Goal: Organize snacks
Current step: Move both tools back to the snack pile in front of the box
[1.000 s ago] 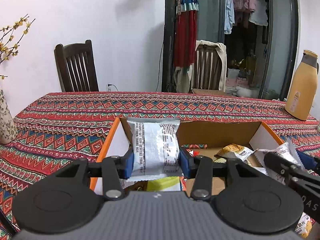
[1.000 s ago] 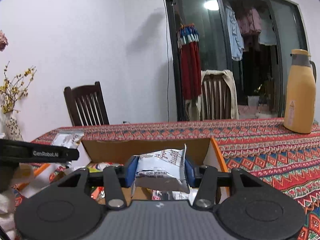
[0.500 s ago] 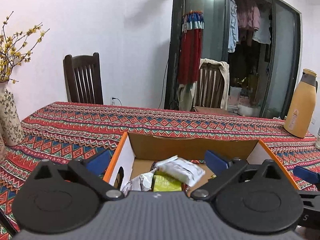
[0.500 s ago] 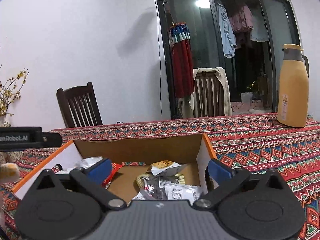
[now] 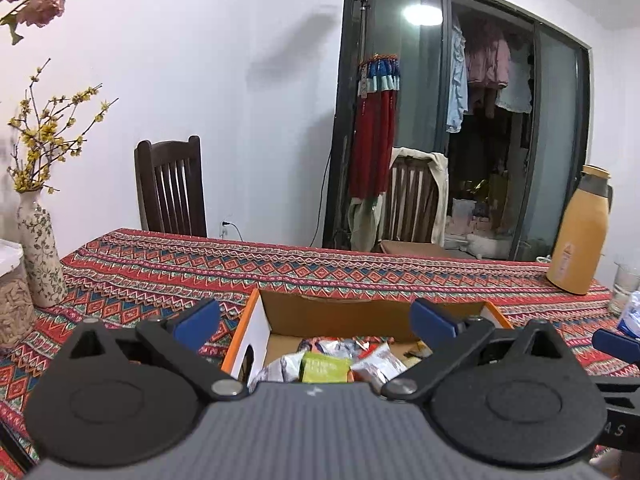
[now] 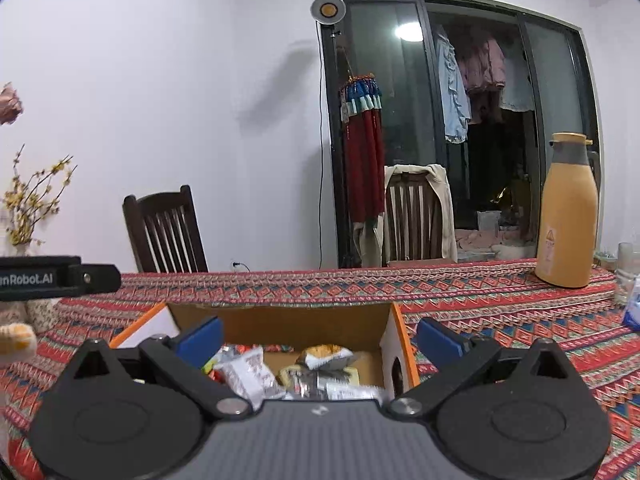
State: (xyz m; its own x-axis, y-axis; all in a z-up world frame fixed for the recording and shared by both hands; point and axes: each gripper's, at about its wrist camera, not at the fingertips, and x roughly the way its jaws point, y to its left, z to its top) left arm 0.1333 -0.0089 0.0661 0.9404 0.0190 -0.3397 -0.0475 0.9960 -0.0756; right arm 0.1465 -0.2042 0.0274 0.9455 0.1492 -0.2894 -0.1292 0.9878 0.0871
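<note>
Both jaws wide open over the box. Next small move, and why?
Probably pull both back and go looking for more snacks. The left gripper and right gripper are empty, and the packets already lie in the cardboard box.

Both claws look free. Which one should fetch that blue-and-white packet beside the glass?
Probably the right gripper: the blue-and-white packet lies on its side of the box. Both sets of jaws just opened, empty; the left gripper is farther away.
</note>
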